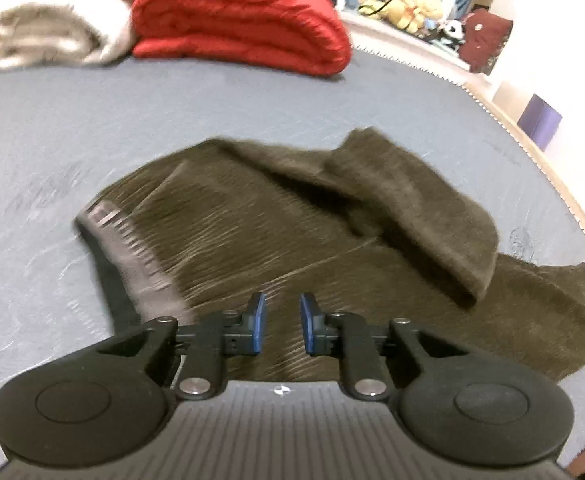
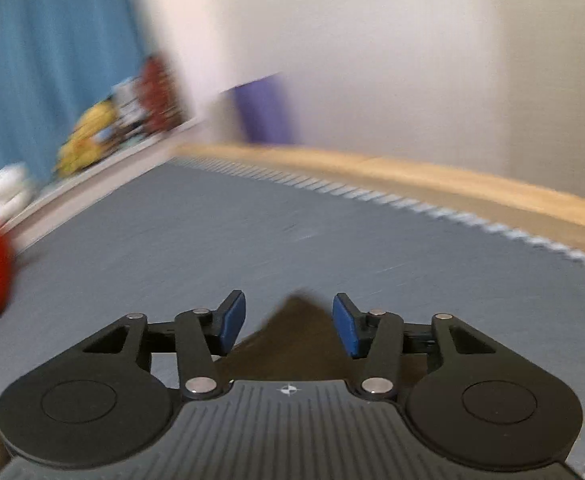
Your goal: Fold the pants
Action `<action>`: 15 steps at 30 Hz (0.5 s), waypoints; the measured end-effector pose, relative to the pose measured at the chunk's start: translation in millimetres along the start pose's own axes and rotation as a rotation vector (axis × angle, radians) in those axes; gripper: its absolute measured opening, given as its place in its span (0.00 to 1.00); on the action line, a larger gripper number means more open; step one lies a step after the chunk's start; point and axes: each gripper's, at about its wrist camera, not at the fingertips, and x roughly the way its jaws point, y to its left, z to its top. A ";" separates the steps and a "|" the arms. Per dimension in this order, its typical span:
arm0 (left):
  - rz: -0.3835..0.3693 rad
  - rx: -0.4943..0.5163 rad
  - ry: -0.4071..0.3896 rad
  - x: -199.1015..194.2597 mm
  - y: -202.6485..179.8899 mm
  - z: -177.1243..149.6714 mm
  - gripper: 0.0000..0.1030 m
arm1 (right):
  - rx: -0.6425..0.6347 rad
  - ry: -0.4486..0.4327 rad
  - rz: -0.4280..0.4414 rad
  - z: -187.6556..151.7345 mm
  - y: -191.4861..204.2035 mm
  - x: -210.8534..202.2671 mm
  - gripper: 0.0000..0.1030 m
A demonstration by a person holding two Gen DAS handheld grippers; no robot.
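While the dark brown ribbed pants [image 1: 332, 248] lie half-folded, we hover: left gripper [image 1: 283, 322] narrowly parted, right gripper [image 2: 289, 326] wide (both empty); next, pinch the cloth's near edge.

left tool [image 1: 283, 322] | right tool [image 2: 289, 326] | black (blue pads, silver screws)

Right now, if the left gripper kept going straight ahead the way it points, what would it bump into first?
Probably the dark pants. The left gripper is open and aimed over the cloth spread on the gray mattress, so it should meet fabric first. Its height above the cloth is hard to judge.
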 end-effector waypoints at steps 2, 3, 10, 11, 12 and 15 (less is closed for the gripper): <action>0.033 -0.040 0.035 5.0 26.8 -6.3 0.20 | -0.078 0.058 0.076 -6.7 17.9 9.8 0.53; 0.050 -0.073 0.051 7.7 38.5 -9.2 0.23 | -0.116 0.073 0.102 -12.1 25.2 13.0 0.53; 0.115 -0.237 0.137 28.4 90.2 -24.7 0.70 | -0.389 0.087 0.170 -40.2 80.5 20.2 0.54; 0.120 -0.246 0.152 32.5 91.6 -27.0 0.72 | -0.401 0.093 0.179 -42.7 85.6 19.4 0.54; 0.121 -0.251 0.164 36.3 92.2 -29.6 0.72 | -0.406 0.100 0.189 -44.8 85.2 18.1 0.54; 0.086 -0.225 0.204 48.3 83.0 -35.2 0.72 | -0.414 0.110 0.198 -47.1 98.1 17.7 0.55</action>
